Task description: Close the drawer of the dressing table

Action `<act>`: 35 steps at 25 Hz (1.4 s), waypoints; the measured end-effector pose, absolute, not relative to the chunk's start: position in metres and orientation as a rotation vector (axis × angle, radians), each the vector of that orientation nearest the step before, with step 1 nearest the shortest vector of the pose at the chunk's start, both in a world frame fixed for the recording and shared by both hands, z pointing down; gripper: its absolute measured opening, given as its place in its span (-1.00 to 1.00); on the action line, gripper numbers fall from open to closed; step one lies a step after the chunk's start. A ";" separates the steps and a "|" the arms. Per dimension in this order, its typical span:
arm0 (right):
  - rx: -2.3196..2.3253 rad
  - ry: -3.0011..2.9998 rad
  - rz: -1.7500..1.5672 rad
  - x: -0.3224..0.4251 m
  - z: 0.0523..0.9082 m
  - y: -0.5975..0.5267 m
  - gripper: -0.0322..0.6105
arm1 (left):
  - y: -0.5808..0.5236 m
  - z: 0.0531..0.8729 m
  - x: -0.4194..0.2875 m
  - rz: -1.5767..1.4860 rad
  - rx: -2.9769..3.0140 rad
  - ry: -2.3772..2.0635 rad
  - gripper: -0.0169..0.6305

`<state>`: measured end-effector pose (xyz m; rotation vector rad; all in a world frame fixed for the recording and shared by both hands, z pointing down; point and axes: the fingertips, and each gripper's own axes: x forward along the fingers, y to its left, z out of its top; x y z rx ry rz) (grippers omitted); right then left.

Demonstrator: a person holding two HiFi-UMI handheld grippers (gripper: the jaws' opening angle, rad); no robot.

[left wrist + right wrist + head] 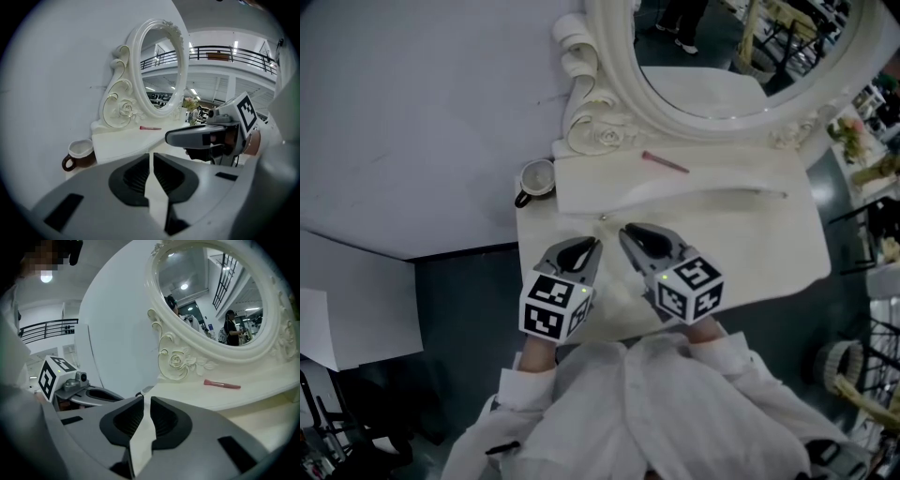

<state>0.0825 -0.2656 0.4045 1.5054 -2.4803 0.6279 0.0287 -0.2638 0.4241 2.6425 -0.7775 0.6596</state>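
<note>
The drawer [123,151] seems to sit in the low raised tier at the far left of the table [769,253], under the mirror [722,56]. I can't make out its seams, only a small knob [602,217] on the tier's near face. From here that face looks about flush, so little or no travel may be left.

I'd expect a small, stiff, light box that slides easily. It wants a flat push on the front panel beside the knob, not a pinch. The painted face is probably slick, and a hard shove could rock this light table.

The left gripper [593,244] and right gripper [628,232] hang side by side just near of the knob. Each shows only a thin slit between its jaws, with nothing in it.

A mug [536,180] stands at the tier's left end, and a pink stick [665,162] lies on top.
</note>
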 end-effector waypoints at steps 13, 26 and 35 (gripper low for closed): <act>1.440 -2.532 0.513 0.071 0.383 -0.257 -0.87 | -0.258 0.415 0.026 0.696 2.667 -0.808 -0.91; 1.390 -2.532 0.536 0.063 0.389 -0.241 -0.88 | -0.247 0.425 0.028 0.730 2.648 -0.778 -0.92; 1.373 -2.521 0.531 0.061 0.391 -0.239 -0.88 | -0.247 0.425 0.026 0.737 2.628 -0.786 -0.92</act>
